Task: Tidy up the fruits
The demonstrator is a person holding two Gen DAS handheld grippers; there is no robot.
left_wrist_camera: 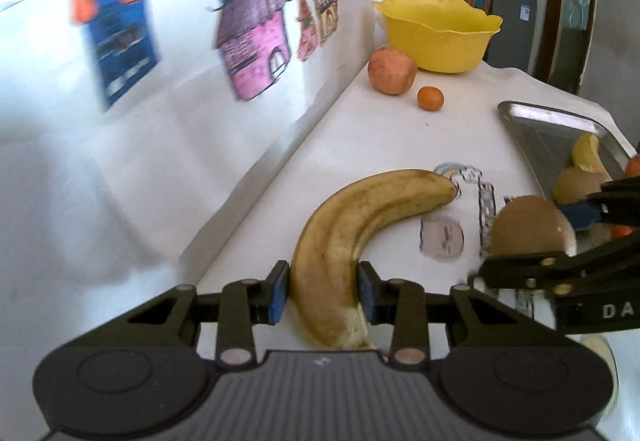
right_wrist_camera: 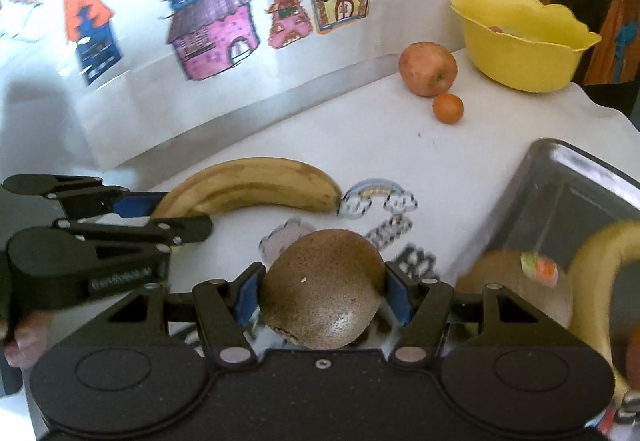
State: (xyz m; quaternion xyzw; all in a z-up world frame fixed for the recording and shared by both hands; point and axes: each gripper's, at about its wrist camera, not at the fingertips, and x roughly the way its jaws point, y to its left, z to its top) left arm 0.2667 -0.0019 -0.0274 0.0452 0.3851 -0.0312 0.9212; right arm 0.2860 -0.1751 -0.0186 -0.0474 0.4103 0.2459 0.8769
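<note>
Left gripper (left_wrist_camera: 323, 289) is clamped on the banana (left_wrist_camera: 360, 237), blue pads pressed to both sides near its stem end, the fruit curving away over the white table (left_wrist_camera: 380, 129). Right gripper (right_wrist_camera: 322, 293) grasps the brown kiwi (right_wrist_camera: 324, 289), pads tight against its sides. The two tools sit close together, the banana just left of the kiwi, each showing in the other's view. Under them, printed stickers (right_wrist_camera: 376, 201) lie flat on the tabletop. Off to the right, a metal tray (right_wrist_camera: 560, 177) holds another banana (right_wrist_camera: 600, 261) and a second kiwi (right_wrist_camera: 516, 281), right beside the right gripper. Further back, an apple (right_wrist_camera: 427, 69) and a small orange (right_wrist_camera: 448, 108) stand near each other, with a yellow bowl (right_wrist_camera: 520, 53) behind them at the table's far end. Colourful house drawings (right_wrist_camera: 208, 25) line the white wall alongside.
</note>
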